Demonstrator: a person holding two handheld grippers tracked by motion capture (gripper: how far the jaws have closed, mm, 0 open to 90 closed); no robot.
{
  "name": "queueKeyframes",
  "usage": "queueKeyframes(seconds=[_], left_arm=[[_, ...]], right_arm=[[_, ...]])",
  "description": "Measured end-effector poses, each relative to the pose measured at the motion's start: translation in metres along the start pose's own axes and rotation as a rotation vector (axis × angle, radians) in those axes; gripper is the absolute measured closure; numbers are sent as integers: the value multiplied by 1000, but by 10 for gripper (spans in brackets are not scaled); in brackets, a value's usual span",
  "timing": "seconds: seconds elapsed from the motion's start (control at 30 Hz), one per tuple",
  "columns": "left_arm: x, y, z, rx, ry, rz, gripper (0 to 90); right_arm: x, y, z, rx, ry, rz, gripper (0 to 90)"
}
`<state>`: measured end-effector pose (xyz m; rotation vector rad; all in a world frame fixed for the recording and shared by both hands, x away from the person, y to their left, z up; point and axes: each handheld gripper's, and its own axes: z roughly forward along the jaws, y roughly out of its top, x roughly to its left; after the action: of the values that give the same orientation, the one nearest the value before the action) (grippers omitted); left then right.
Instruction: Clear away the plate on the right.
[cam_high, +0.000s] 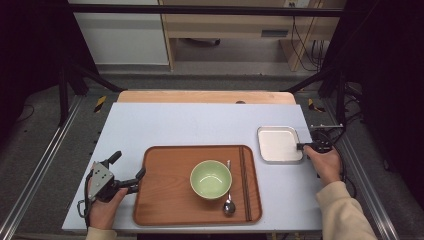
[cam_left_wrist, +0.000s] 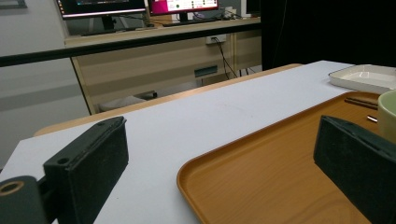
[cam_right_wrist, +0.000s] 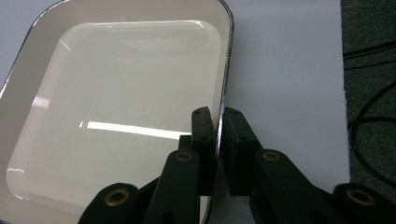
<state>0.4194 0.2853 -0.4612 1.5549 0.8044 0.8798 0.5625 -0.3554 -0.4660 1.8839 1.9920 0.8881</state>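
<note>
White dish (cam_high: 276, 144), square with rounded corners and a bright metal edge, flat on the pale bench (cam_high: 175, 122) near its right edge, just right of the tray and apart from it. In the right gripper view the dish (cam_right_wrist: 116, 93) is empty and glossy, its right rim running down between the two black jaws.

Right gripper (cam_high: 302, 146): jaws nearly together and clamped on the dish's right rim, one pad inside the rim and one outside (cam_right_wrist: 218, 140). The right hand (cam_high: 324, 162) holds the gripper from the bench's right edge, with a cable looping off the side.

Tray (cam_high: 160, 200): brown, rectangular, rounded corners, on the near middle of the bench. On it stands a green bowl (cam_high: 211, 179), right of the tray's middle. A spoon (cam_high: 229, 202) lies just right of the bowl, its head toward the near edge. A dark pair of chopsticks (cam_high: 245, 182) lies right of the spoon, parallel to the tray's right rim.

Left gripper (cam_high: 127, 172): jaws wide apart, nothing between the pads, held in the left hand (cam_high: 102, 207) at the tray's left rim. In the left gripper view the jaws frame the tray's corner (cam_left_wrist: 243, 182), with the bowl's edge (cam_left_wrist: 387, 114) and the dish (cam_left_wrist: 366, 77) farther off.
</note>
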Motion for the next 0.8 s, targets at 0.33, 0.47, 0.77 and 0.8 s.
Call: queueKeyframes(seconds=[0.33,0.47,0.77,0.8], left_arm=[[1,1,-1,-2,7,3,27],[0,1,0,-3,9,-1,29],[-2,7,-1,-8,35,-15,32],[-3,8,-1,-12,37,-18,32]], right_arm=[[9,3,-19,-120,40,31,892],[18,6,-31,-179,52,12,893],[75,17,-66,-300,158,-44,892],[83,18,-68,-309,170,-64,892]])
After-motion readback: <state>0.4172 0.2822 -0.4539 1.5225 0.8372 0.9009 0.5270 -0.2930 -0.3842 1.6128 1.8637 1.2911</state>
